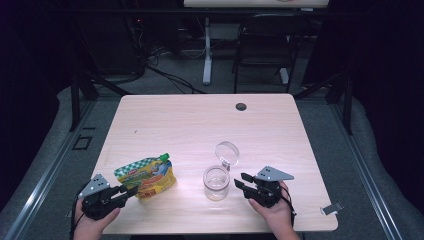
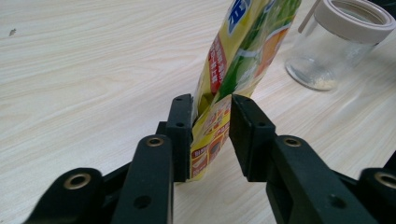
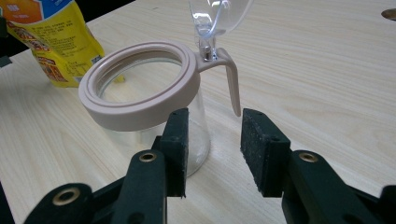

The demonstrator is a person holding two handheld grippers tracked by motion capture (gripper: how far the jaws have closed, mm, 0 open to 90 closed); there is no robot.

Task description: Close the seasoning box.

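Observation:
A yellow and green spouted pouch (image 1: 147,175) (image 2: 243,42) (image 3: 56,37) stands at the table's front left. My left gripper (image 1: 131,190) (image 2: 211,105) is shut on its lower corner, and both jaws touch the foil. A clear glass jar (image 1: 216,184) (image 2: 327,46) (image 3: 140,109) with a beige rim stands front centre. Its hinged clear lid (image 1: 227,151) (image 3: 219,14) is swung up and back. My right gripper (image 1: 241,180) (image 3: 215,116) is open just right of the jar, level with its wall. The beige lid tab hangs beyond the gap, with nothing between the jaws.
The light wooden table (image 1: 200,125) has a cable hole (image 1: 241,106) near its far edge. A small metal clip (image 1: 331,208) sits at the front right corner. A dark chair (image 1: 265,45) and a desk leg (image 1: 207,50) stand beyond the table.

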